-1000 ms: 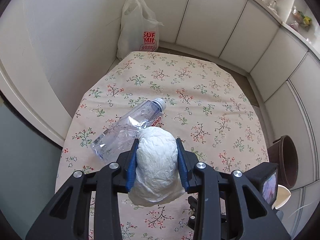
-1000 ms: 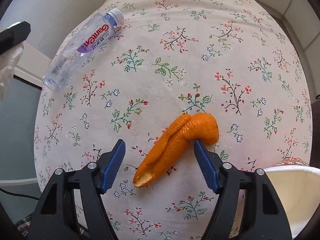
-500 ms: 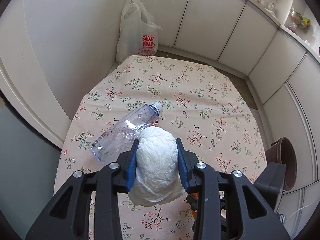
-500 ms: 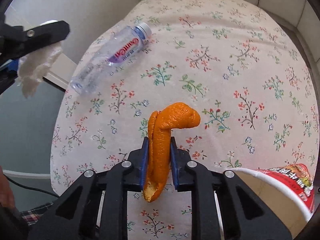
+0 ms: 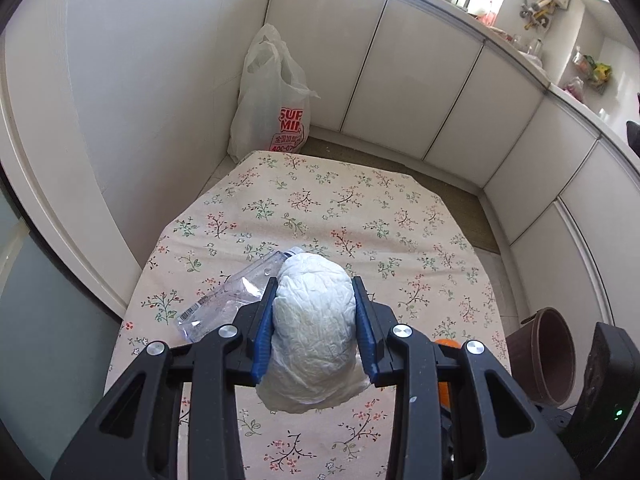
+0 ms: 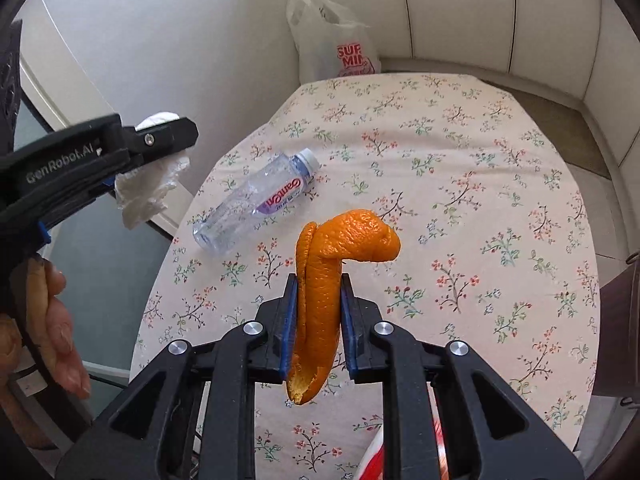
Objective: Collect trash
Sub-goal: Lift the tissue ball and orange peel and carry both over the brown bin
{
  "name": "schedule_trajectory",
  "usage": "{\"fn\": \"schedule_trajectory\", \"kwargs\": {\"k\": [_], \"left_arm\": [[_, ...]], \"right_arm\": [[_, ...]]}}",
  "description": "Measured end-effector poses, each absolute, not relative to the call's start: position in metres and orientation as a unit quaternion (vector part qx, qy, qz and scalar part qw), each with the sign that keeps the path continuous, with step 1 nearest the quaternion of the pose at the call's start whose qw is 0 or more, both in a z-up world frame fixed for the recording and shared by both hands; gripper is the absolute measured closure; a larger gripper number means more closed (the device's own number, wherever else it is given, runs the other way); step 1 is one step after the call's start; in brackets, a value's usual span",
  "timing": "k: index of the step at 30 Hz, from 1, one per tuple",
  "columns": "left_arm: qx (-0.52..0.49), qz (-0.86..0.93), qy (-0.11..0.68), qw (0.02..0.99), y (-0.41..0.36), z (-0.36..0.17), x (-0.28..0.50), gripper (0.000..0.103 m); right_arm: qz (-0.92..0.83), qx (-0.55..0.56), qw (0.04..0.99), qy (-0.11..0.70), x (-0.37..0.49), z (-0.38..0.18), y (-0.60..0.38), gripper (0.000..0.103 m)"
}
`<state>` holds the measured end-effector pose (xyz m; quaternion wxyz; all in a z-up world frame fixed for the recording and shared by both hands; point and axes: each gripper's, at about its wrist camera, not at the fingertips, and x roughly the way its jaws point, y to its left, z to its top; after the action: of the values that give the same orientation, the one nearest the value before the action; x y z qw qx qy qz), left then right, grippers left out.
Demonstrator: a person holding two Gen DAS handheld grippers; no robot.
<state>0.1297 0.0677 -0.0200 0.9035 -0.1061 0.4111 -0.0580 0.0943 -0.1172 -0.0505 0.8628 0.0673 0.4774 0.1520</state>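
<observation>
Right wrist view: right gripper (image 6: pixel 318 312) clamps a curled orange peel (image 6: pixel 340 256); left gripper (image 5: pixel 314 320) grips crumpled white tissue (image 5: pixel 314 328).

Black plastic tongs (image 6: pixel 316 320), blue pads (image 6: pixel 289 320), silver screws, white "GenRobot.AI" lettering

Both wrist views look steeply down from above the surface (image 5: pixel 360 208), facing the far cabinets. They share the clear bottle (image 6: pixel 256 204) and white bag (image 5: pixel 272 96).
</observation>
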Motion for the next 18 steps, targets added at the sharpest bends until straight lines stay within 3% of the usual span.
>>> {"fn": "schedule_trajectory", "kwargs": {"k": [18], "left_arm": [[-0.117, -0.136, 0.355, 0.918, -0.008, 0.015, 0.123, 0.068]], "right_arm": [[0.015, 0.106, 0.942, 0.319, 0.072, 0.025, -0.251, 0.084]]}}
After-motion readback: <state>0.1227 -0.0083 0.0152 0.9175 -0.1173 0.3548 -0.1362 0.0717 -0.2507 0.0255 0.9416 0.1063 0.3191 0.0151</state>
